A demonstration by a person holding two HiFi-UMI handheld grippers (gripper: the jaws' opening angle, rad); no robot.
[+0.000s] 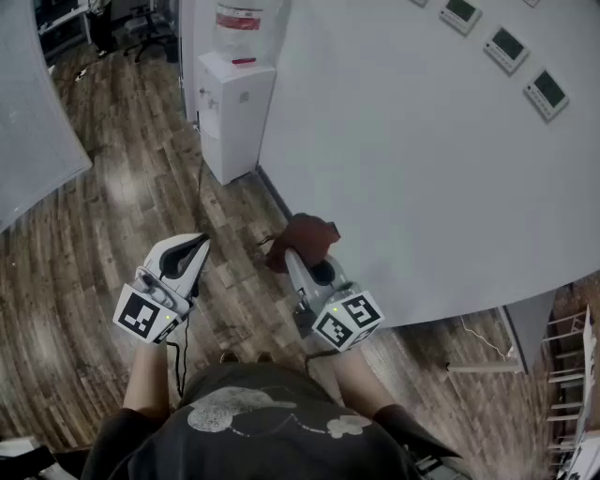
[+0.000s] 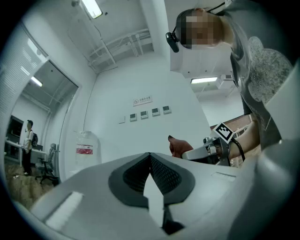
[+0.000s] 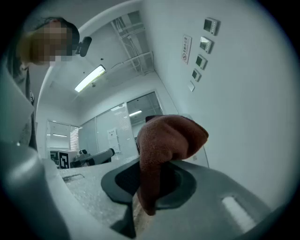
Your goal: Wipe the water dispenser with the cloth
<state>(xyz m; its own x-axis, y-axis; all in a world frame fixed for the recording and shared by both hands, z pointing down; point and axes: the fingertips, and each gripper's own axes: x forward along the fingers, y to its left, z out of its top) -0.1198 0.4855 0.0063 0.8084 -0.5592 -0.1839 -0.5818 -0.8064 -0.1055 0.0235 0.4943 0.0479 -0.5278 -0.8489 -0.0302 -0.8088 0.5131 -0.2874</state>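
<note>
– What takes up the most room?

– A pale wall (image 1: 403, 141) across the right of the head view, and a dark wood floor (image 1: 103, 206) on the left.

– And the water dispenser?

– The water dispenser (image 1: 234, 112) is a white cabinet standing on the floor against the wall, at the top of the head view. A bottle (image 1: 240, 19) with a red label sits on top of it. It is well apart from both tools, and nothing touches it.

– What are the tools doing?

– The left gripper (image 2: 150, 161) is held low over the floor. Its jaws meet at the tips with nothing between them (only a thin sliver of light shows further back). The right gripper (image 3: 140, 187) is beside it, nearer the wall, and its jaws are clamped on the cloth.

– Where is the cloth, exactly?

– The cloth (image 3: 164, 140) is reddish brown. It is pinched at one end between the right jaws, and the rest bunches up above and over the jaw tips. It hangs in the air close to the wall. I cannot tell whether it touches the wall.

– Anything smaller?

– A row of little panels (image 1: 506, 47) is mounted on the wall, far from the cloth.
</note>
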